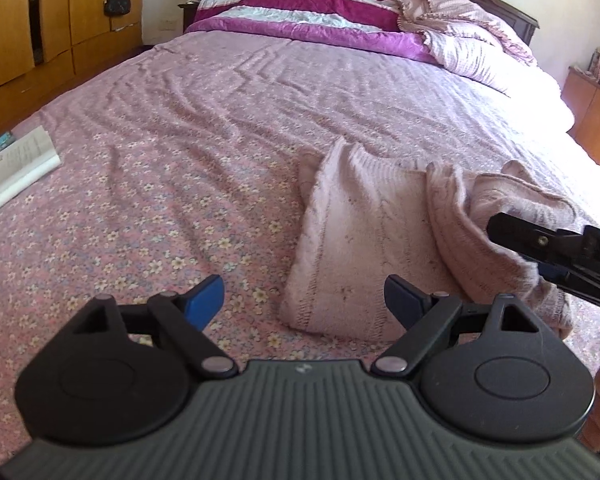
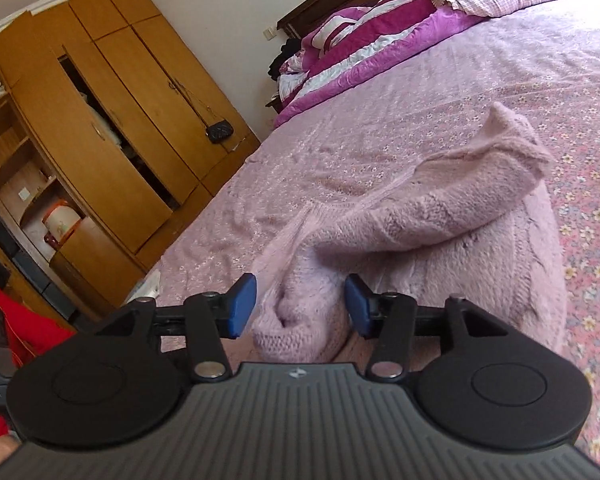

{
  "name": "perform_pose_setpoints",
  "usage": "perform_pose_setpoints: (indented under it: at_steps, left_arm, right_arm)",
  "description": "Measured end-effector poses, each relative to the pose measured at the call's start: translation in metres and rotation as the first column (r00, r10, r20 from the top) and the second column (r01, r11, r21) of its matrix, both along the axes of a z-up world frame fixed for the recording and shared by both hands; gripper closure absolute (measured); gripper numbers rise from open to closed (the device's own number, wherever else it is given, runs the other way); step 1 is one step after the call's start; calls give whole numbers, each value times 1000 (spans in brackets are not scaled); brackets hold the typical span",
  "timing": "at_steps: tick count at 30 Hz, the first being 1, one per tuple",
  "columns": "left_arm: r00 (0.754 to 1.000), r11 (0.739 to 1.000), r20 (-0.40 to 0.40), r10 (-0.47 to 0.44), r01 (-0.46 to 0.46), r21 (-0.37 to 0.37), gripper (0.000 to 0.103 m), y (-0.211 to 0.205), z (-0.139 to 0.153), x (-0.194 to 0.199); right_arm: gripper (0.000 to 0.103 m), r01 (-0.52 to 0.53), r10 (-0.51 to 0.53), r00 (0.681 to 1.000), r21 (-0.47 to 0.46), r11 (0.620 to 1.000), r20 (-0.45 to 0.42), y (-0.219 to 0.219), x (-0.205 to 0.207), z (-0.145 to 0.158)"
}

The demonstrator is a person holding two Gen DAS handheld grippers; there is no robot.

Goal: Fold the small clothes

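From where I sit I see a wide bed [image 1: 228, 120] under a pink flowered sheet, with a striped magenta quilt [image 1: 300, 12] and a pale ruffled pillow [image 1: 472, 36] heaped by the headboard, well away from my work. An open booklet [image 1: 16, 164] lies on the sheet far to the left of my left gripper [image 1: 304, 302], near the bed's edge. A wooden wardrobe [image 2: 112, 120] stands along the wall beside the bed, one door ajar, a small dark purse [image 2: 219, 132] hanging on it. At the lower left of the right wrist view a red sleeve [image 2: 16, 332] shows. Nothing lies on the sheet between my grippers and the sweater [image 1: 364, 240]. That pink knitted sweater lies on the near part of the bed, its body flat, with a sleeve [image 2: 440, 208] folded across it in a thick roll. My left gripper's jaws stand wide apart with nothing between them; the sweater's near hem sits just ahead of them, closer to the right finger, and I see no contact. My right gripper [image 2: 300, 306] comes in from the sweater's right side. Its jaws are partly apart, and a knitted cuff or edge [image 2: 290, 320] bulges up between the blue pads [image 2: 242, 306]; I see gaps on both sides, so they do not pinch it.
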State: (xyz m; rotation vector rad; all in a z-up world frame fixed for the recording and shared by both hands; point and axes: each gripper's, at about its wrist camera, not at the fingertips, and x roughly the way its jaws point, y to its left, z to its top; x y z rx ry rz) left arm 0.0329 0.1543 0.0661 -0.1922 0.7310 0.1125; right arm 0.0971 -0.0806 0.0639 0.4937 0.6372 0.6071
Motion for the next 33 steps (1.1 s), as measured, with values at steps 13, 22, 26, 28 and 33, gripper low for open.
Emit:
perform_pose_setpoints:
  at_steps: [13,22,26,28,33]
  left_arm:
    - [982,982,89,-167,174,-75,15,-33,30,33]
    - [950,947,77,-303,291,132,26,-71,19,95]
    - [929,917,49,-367,353,184,34,-88,8,112]
    - [922,908,36,-385,371,196,41,-93,3,120]
    - [923,912,-21,-384,382,151,86,-91,-14,140]
  right_arm:
    - [34,184,-186,980,32,982,68,-72,-48,18]
    - [33,292,-291,957,45,956,-17,-107,-46,-15]
    - [31,315,-312,949,60,947,-44,-117,-43,-28]
    - [31,317,-314,948,69,946,-53,-119,-41,-32]
    - [30,312,-309,950,85,946,-50,-121,-43,-39]
